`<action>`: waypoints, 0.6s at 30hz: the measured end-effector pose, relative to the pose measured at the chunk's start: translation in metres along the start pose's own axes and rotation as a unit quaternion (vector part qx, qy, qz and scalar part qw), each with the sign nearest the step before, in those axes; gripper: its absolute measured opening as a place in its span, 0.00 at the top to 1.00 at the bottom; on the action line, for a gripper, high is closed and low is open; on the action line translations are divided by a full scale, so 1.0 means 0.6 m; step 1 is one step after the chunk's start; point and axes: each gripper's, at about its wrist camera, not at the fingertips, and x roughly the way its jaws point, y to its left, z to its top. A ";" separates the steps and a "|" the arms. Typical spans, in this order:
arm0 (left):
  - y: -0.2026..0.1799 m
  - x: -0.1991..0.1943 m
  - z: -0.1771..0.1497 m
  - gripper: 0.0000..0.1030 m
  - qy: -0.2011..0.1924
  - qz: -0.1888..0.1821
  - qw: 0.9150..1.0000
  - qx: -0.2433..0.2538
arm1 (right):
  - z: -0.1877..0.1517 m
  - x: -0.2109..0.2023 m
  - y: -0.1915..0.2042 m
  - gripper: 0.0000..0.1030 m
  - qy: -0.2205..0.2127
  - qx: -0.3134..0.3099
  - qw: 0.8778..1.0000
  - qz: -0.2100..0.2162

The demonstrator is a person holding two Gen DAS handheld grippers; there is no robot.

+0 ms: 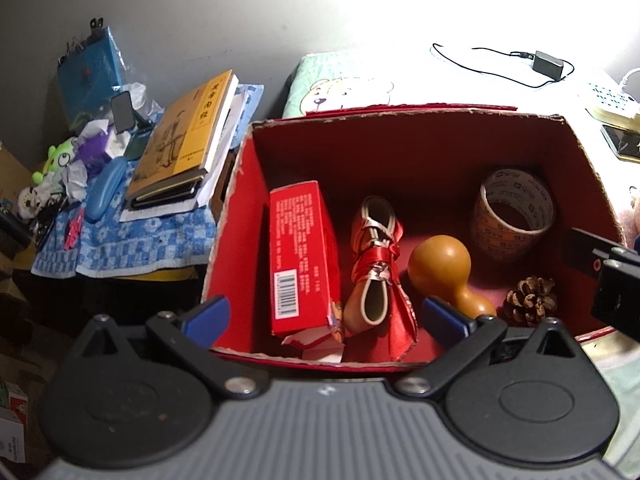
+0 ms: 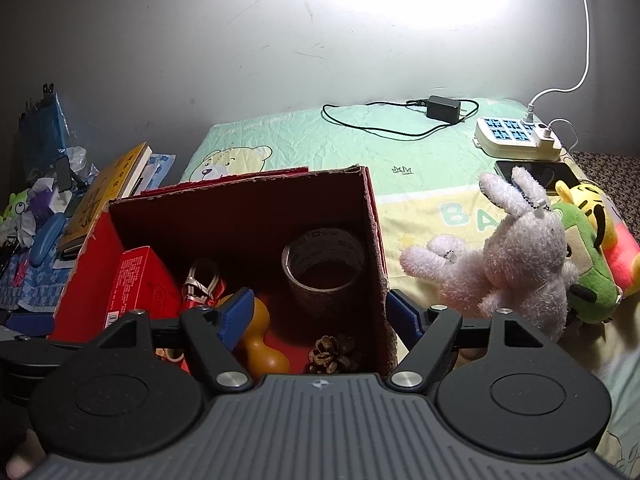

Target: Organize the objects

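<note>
A: So, where does everything stand?

B: Both tools hover at the near rim of the red cardboard box [image 1: 432, 148]. The left gripper [image 1: 326, 314] has its blue fingers spread wide with nothing between them, and the right gripper [image 2: 320, 314] is spread just as wide, straddling the box's right wall.

A: What is inside already?

B: A red carton [image 1: 300, 252] leaning along the left wall, a red satin pouch [image 1: 378, 264] beside it, a tan gourd [image 1: 442, 268], a pine cone [image 1: 530, 300] in the near right corner, and a roll of printed tape [image 1: 514, 216] standing on end at the back right. They lie side by side, likely so each stays reachable.

A: And what is left outside?

B: The plush toys, I'd judge. A pale pink rabbit [image 2: 516, 248] lies on the bedsheet [image 2: 420, 176] just right of the box, with a green plush [image 2: 588, 276] and a yellow one [image 2: 608, 216] pressed against it (a phone [image 2: 536, 172] and a power strip [image 2: 516, 136] lie behind them). The right tool sits nearest, so the rabbit looks like its next pick.
</note>
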 end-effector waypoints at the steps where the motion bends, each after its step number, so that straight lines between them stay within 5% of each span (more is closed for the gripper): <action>1: 0.000 0.001 0.000 0.02 0.000 -0.001 1.000 0.000 | 0.000 0.001 -0.001 0.27 0.001 0.001 1.000 0.001; 18: -0.027 0.016 0.010 0.02 0.015 -0.017 1.000 0.021 | 0.003 0.019 -0.017 0.27 0.011 0.013 1.000 0.008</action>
